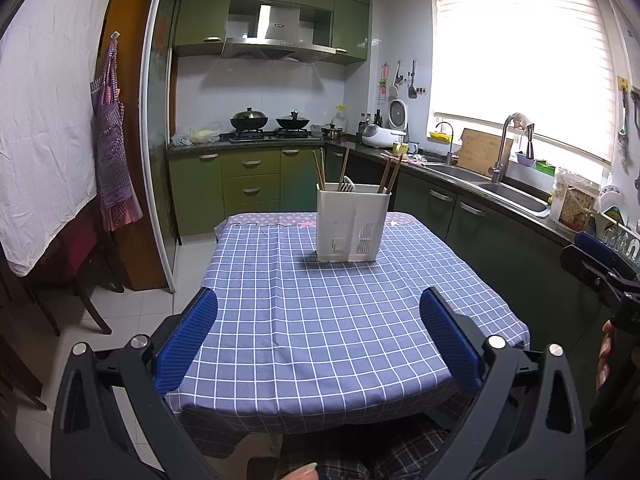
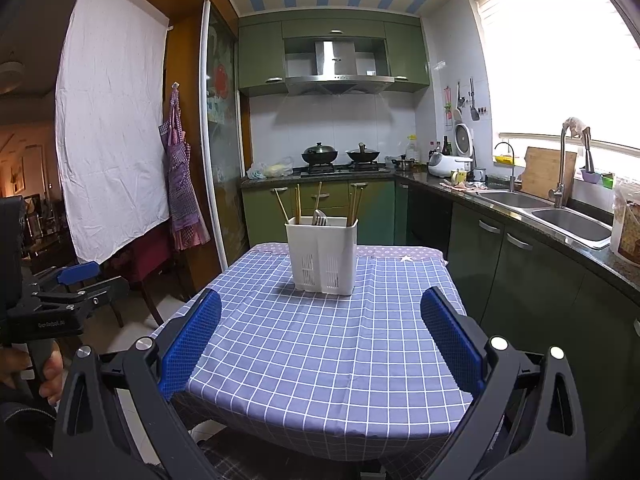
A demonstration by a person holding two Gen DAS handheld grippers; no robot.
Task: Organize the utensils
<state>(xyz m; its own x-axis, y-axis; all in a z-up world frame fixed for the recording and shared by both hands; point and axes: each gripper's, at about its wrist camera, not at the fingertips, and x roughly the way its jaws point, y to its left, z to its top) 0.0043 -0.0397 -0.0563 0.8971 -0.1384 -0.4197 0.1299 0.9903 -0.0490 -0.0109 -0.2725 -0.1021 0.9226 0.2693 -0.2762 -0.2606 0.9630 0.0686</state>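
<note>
Spread wide and holding nothing, both the left gripper (image 1: 318, 312) and right gripper (image 2: 320, 316) sit at the bottom of their frames. Mid-frame, the white utensil holder (image 1: 352, 222) stands upright on the blue checked tablecloth (image 1: 320, 320), with chopsticks (image 1: 319, 170) and a metal utensil (image 1: 347, 184) inside it.

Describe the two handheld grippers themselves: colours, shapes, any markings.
Both match. The left gripper and the right gripper each have a black plastic frame with angular arms, triangular cut-outs and round silver bolts at the joints. Their jaws carry flat blue pads with a fine dotted texture. The left one's body, seen from the right wrist view, bears small pale lettering too blurred to read. No cables show.
</note>
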